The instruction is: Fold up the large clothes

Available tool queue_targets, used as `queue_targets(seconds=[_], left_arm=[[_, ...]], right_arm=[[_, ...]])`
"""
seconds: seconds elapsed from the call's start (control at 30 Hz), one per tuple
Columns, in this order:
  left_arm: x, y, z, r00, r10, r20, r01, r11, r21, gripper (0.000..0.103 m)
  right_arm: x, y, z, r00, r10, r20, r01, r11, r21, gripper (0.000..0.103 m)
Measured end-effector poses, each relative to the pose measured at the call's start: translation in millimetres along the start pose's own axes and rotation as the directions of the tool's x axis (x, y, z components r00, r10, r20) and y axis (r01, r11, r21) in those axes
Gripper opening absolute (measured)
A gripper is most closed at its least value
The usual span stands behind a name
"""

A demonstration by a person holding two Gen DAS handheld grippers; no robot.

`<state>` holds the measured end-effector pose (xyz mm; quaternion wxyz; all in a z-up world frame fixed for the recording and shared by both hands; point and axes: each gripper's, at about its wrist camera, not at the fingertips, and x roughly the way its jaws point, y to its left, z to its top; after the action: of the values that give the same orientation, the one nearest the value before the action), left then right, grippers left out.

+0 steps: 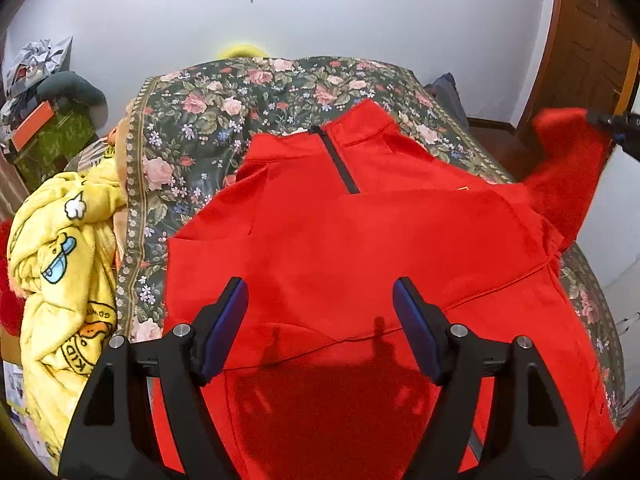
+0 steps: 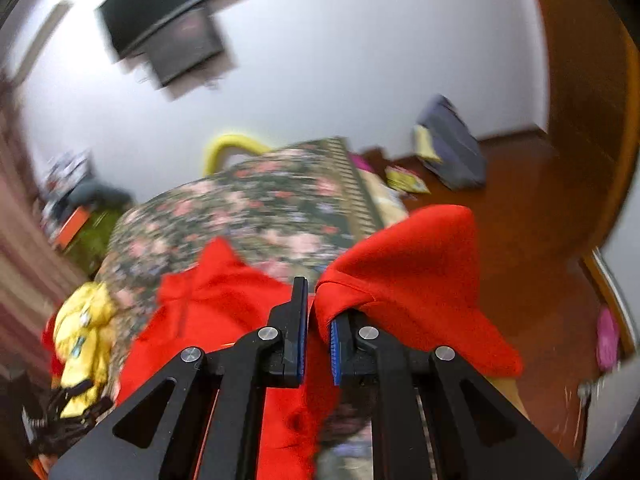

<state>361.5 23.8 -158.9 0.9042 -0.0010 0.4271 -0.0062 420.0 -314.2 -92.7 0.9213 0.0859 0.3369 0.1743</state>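
A red fleece top [image 1: 340, 240] with a dark neck zip [image 1: 340, 160] lies spread on the floral bedspread [image 1: 208, 120]. My left gripper [image 1: 320, 320] is open and empty, hovering over the top's lower body. My right gripper [image 2: 318, 320] is shut on the top's red sleeve [image 2: 408, 280], which drapes over the right finger and is lifted off the bed's right side. The same sleeve [image 1: 568, 172] shows raised in the left wrist view, with the right gripper [image 1: 612, 124] at its end. The right wrist view is motion-blurred.
A yellow cartoon-print blanket [image 1: 64, 264] is heaped at the bed's left edge. Boxes and bags [image 1: 40, 108] stand by the left wall. A wooden door [image 1: 588, 40] is at the right. A grey bag [image 2: 452, 148] and bright items lie on the wooden floor.
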Motion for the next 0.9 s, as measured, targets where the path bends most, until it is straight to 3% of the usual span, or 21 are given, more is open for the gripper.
queue_targets(seconds=[0.13,0.27,0.43,0.57,0.6,0.67,0.77,0.9], left_arm=[[-5.8,3.4,-3.6,1.0,0.004,0.008,-0.005,1.0,0.005,0.074],[-7.0,10.9,-11.1,1.0,-0.001,-0.002,0.001,1.0,-0.009,0.074],[-0.5,18.4,-22.2,0.999,-0.001,-0.048,0.0,1.0,-0.015,0.074],[-0.3,16.4,-27.4,0.997,0.0,-0.071,0.001,1.0,0.011,0.074],[-1.4,13.9,-27.0,0.997,0.001,-0.071,0.0,1.0,0.024,0.074],[-5.5,4.8,-23.2,0.998,0.008,-0.063,-0.004,0.998,0.055,0.074],[-14.6,-16.0,-12.7,0.999,-0.007,-0.034,0.011,0.995,0.098,0.074],[-24.0,-58.7,7.6,0.999,-0.04,0.01,0.037,0.984,0.174,0.074]], right_arm=[[19.1,52.1,-16.0,0.996,0.061,-0.061,-0.069,0.99,-0.127,0.008],[64.6,90.3,-61.4,0.971,0.095,-0.219,-0.14,0.969,-0.202,0.008],[107.1,107.5,-122.5,0.927,0.035,-0.374,-0.139,0.957,-0.256,0.009],[105.9,102.0,-139.0,0.91,-0.001,-0.415,-0.116,0.959,-0.258,0.012],[104.0,98.9,-137.0,0.902,-0.003,-0.431,-0.119,0.96,-0.255,0.014],[97.6,92.8,-135.0,0.889,-0.004,-0.458,-0.122,0.962,-0.246,0.037],[68.4,79.5,-132.3,0.917,-0.008,-0.399,-0.098,0.965,-0.244,0.051],[27.4,49.9,-125.8,0.952,-0.056,-0.3,-0.023,0.968,-0.251,0.053]])
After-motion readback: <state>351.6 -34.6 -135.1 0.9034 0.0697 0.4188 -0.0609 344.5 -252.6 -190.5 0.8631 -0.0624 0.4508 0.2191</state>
